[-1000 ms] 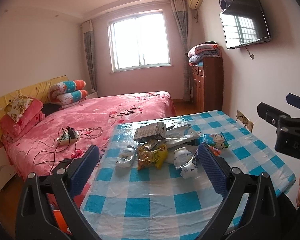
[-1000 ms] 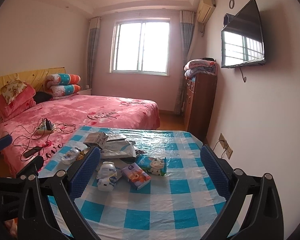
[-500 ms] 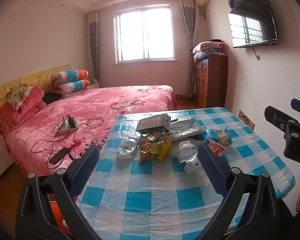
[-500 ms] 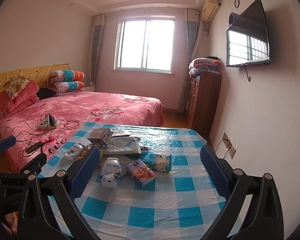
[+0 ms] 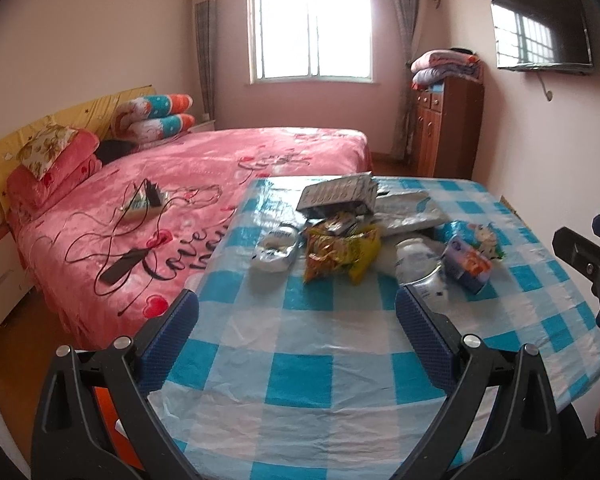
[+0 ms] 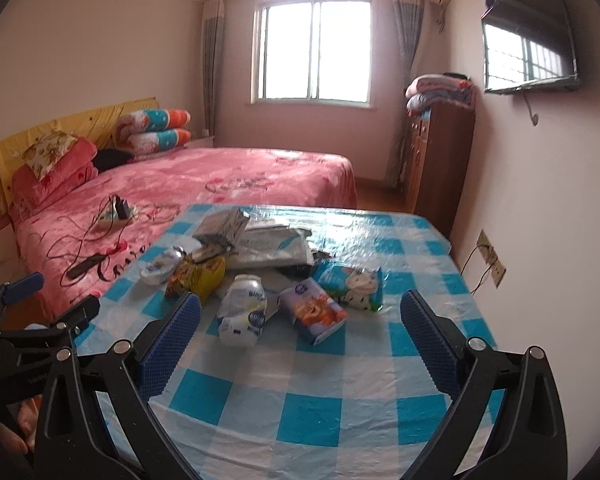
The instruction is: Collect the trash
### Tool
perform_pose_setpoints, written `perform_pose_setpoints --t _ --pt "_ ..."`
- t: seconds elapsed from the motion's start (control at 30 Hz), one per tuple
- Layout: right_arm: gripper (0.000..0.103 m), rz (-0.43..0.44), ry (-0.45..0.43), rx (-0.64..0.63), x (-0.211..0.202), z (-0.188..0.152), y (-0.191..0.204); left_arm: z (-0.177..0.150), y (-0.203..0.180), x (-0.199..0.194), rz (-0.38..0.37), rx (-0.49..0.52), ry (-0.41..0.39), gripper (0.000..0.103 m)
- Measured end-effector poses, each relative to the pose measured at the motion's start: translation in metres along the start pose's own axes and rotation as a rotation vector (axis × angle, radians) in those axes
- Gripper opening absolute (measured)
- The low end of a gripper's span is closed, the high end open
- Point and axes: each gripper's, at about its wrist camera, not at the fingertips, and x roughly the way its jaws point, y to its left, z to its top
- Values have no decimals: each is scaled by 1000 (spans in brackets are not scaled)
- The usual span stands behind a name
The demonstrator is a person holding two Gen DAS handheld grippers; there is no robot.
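A pile of trash lies on the blue-and-white checked table [image 5: 324, 364]: a yellow snack bag [image 5: 340, 254], a flattened clear bottle [image 5: 276, 246], a white bottle [image 6: 242, 310], a small purple carton [image 6: 312, 314], a blue-green packet [image 6: 350, 282], a grey printed box [image 5: 336, 196] and silver wrapping [image 6: 272, 246]. My left gripper [image 5: 296, 320] is open above the near table edge, short of the pile. My right gripper [image 6: 300, 326] is open too, with the white bottle and carton showing between its fingers but farther off. Neither holds anything.
A pink bed [image 5: 172, 184] with cables, a power strip [image 5: 138, 204] and a dark remote stands left of the table. A wooden dresser [image 6: 440, 168] is at the back right, a wall socket [image 6: 490, 258] beside the table. Something orange [image 5: 108, 412] sits low at the left.
Both cameras have tilted downward, so the table and trash sit higher and the pile looks closer. Both grippers stay open and empty.
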Motion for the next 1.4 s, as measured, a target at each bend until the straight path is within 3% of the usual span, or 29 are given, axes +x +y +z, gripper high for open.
perform_pose_setpoints --t 0.37,0.8,1.07,1.2,1.4 --pt "98 -35 160 -32 62 -18 -6 -7 4 36 -20 -14 83 99" --pt "98 -45 255 -31 106 -31 -20 2 -15 72 -98 -29 135 99" --pt "97 15 314 73 129 -35 -51 6 -28 88 -212 -87 187 99" --pt "83 44 342 137 138 -37 -71 9 -46 96 -256 -78 204 99" --pt "82 150 354 202 147 -37 -84 11 -79 115 -287 -37 229 99"
